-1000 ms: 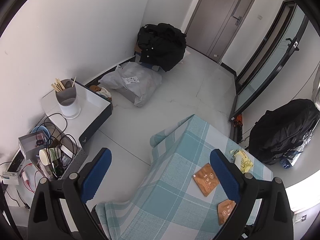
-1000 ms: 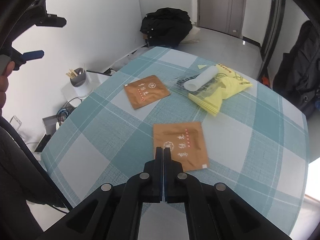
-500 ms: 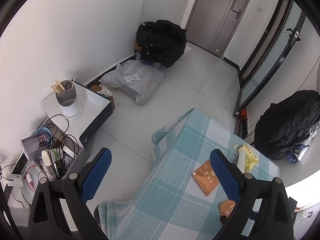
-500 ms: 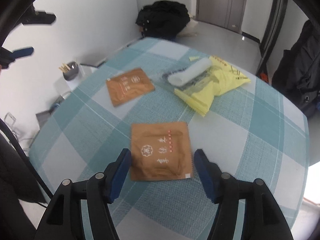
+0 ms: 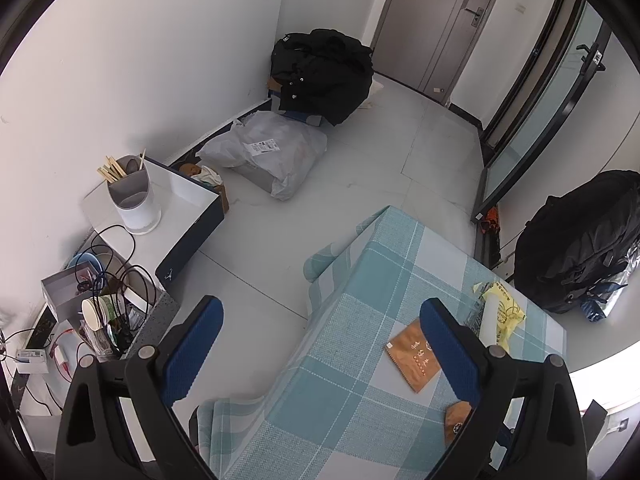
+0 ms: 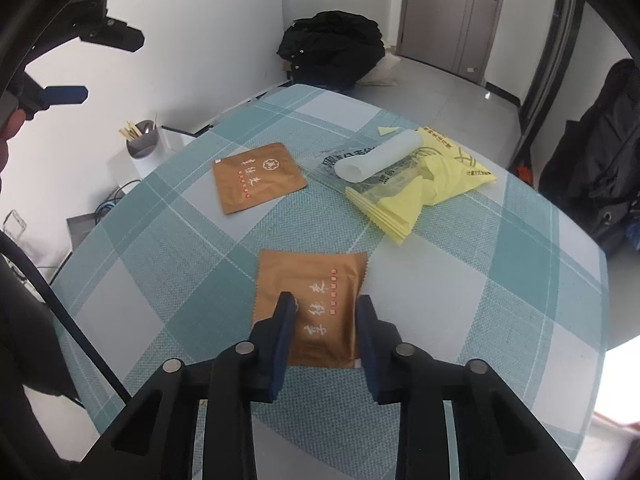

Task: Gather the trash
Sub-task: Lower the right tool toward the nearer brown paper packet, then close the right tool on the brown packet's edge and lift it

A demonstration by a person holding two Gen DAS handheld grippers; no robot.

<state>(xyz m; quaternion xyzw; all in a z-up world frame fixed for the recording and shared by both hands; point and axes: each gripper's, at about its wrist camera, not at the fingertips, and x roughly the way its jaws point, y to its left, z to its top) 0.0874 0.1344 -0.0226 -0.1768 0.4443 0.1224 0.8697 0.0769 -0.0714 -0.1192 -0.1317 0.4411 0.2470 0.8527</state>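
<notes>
The tablecloth (image 6: 460, 280) under the right gripper (image 6: 325, 322) is checked in teal, pale blue and white, and the gripper itself is black with blue pads. Between its fingers lies a tan-brown sachet (image 6: 320, 292) with white and red print; a second tan-brown sachet (image 6: 256, 178) lies beyond it. Ahead to the right, yellow bags (image 6: 424, 184) with dark print sit under a white roll (image 6: 378, 160).

Left wrist view is looking steeply down from high over floor and table (image 5: 360, 340). Right wrist view is sitting close above it. Both are sharing the table, pouches (image 6: 258, 176) and door (image 5: 436, 24).
</notes>
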